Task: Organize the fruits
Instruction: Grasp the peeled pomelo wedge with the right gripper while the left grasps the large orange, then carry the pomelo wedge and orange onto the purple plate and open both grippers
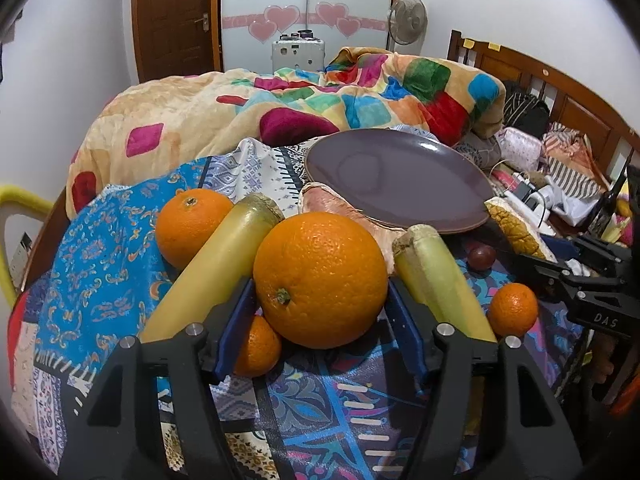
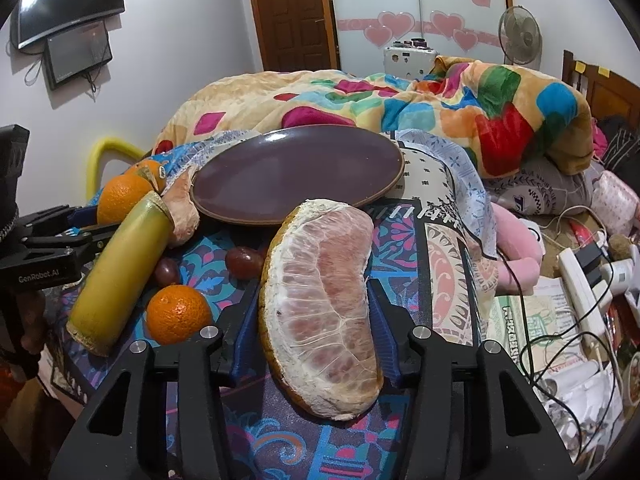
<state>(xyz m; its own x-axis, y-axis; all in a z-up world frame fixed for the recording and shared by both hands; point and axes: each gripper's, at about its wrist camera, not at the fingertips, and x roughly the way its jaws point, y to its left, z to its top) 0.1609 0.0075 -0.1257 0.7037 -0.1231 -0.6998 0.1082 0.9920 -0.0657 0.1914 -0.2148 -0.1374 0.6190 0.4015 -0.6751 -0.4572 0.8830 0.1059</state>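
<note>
My left gripper (image 1: 320, 320) is shut on a large orange (image 1: 320, 280), its blue pads pressing both sides. Around it lie a second orange (image 1: 191, 224), two yellow-green sugarcane pieces (image 1: 218, 264) (image 1: 440, 284), two small mandarins (image 1: 256, 346) (image 1: 513, 310) and a dark grape (image 1: 481, 257). An empty purple plate (image 1: 396, 178) lies behind, with a pomelo piece (image 1: 340, 208) at its edge. My right gripper (image 2: 314, 320) is shut on a peeled pomelo wedge (image 2: 320, 304). The right wrist view shows the plate (image 2: 296, 172), a sugarcane piece (image 2: 124, 264), a mandarin (image 2: 178, 314) and grapes (image 2: 242, 262).
Everything lies on a patterned cloth (image 1: 100, 248) over a bed. A colourful blanket (image 2: 440, 104) is bunched behind the plate. A power strip with cables (image 2: 580, 292) and papers lie to the right. A yellow chair back (image 1: 16, 208) stands at the left.
</note>
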